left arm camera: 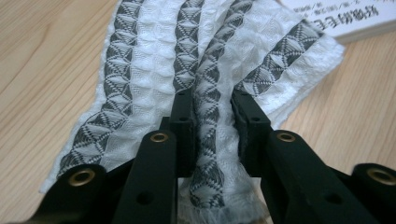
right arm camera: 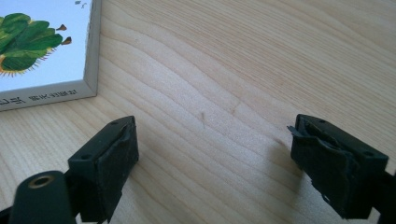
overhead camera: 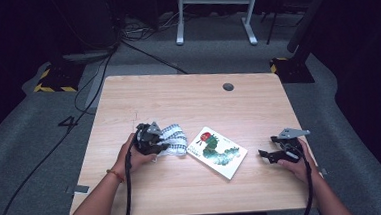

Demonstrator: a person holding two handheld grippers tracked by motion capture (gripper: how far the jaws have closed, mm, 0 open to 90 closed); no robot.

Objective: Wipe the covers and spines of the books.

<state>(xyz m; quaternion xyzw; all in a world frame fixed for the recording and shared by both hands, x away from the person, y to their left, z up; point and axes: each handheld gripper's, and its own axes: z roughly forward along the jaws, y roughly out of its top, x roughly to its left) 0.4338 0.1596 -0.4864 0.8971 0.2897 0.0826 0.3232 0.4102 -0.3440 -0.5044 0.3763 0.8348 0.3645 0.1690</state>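
Left of the picture book, the left gripper has its jaws clamped on a raised fold of the patterned cloth, which lies bunched on the table with its far corner touching the book's edge. To move the cloth cleanly, I'd keep that pinch firm on the fold and lift a little before dragging, so the fabric doesn't snag the book. Right of the book, the right gripper rests low over bare wood, jaws wide apart, holding nothing.
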